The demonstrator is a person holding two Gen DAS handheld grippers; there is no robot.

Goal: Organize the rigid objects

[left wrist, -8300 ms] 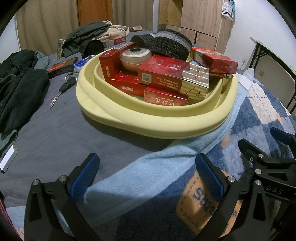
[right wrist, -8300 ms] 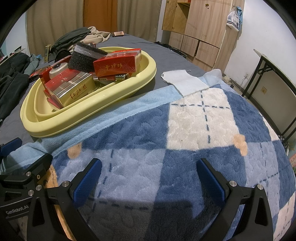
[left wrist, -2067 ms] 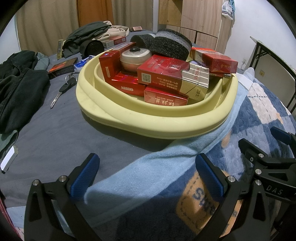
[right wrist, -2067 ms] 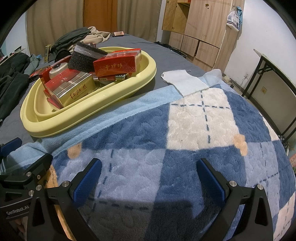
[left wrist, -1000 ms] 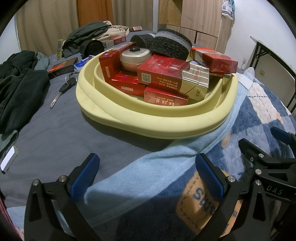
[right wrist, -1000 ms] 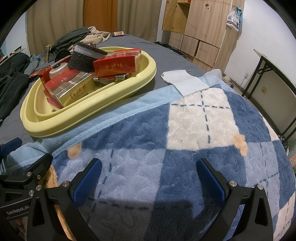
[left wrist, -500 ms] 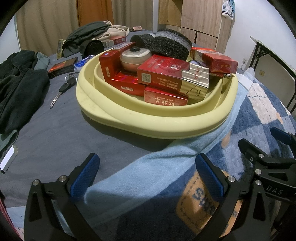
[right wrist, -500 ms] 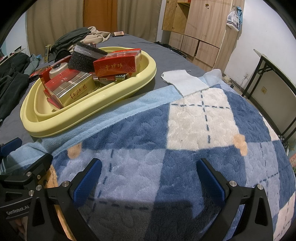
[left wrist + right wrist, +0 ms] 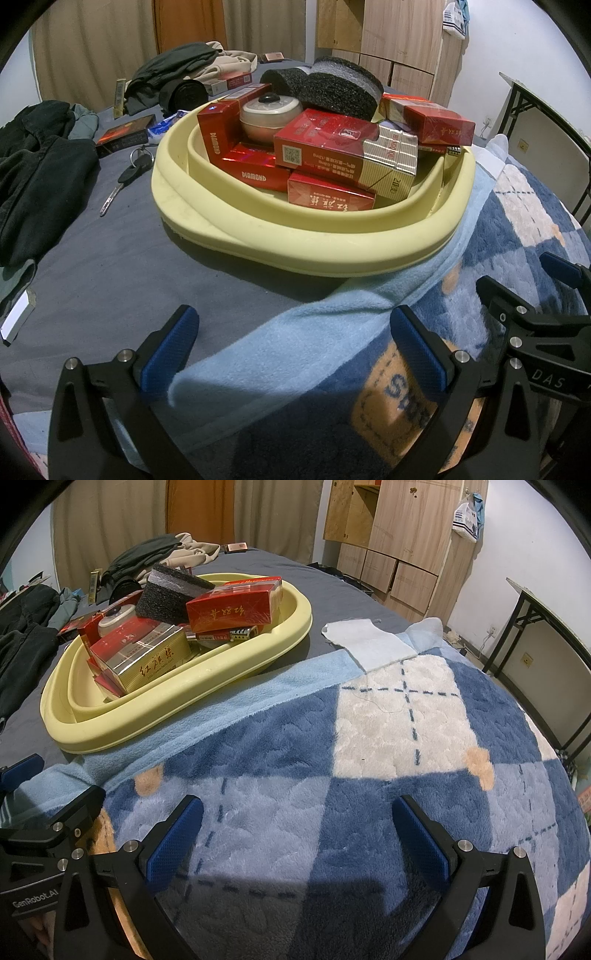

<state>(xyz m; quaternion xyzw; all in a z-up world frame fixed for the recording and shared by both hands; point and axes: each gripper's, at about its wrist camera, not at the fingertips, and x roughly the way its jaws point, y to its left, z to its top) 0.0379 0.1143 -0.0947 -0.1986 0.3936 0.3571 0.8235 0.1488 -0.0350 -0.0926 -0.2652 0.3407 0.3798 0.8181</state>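
Observation:
A pale yellow basin [image 9: 280,240] [image 9: 110,731] sits on the bed, filled with several red cigarette boxes [image 9: 332,147] [image 9: 232,605], a round cream jar [image 9: 271,112] and black foam pieces [image 9: 340,88] [image 9: 170,590]. My left gripper [image 9: 291,343] rests open near the blanket's light blue edge, in front of the basin, holding nothing. My right gripper [image 9: 295,830] is open over the blue checked blanket [image 9: 369,775], to the right of the basin, also empty. Each gripper shows at the edge of the other's view.
On the grey sheet left of the basin lie a key [image 9: 125,177], a red box [image 9: 125,134] and dark clothes [image 9: 40,166]. More clothes [image 9: 184,70] are piled behind. A white cloth [image 9: 365,642] lies by the blanket. Wooden cabinets [image 9: 399,535] and a folding table [image 9: 546,605] stand right.

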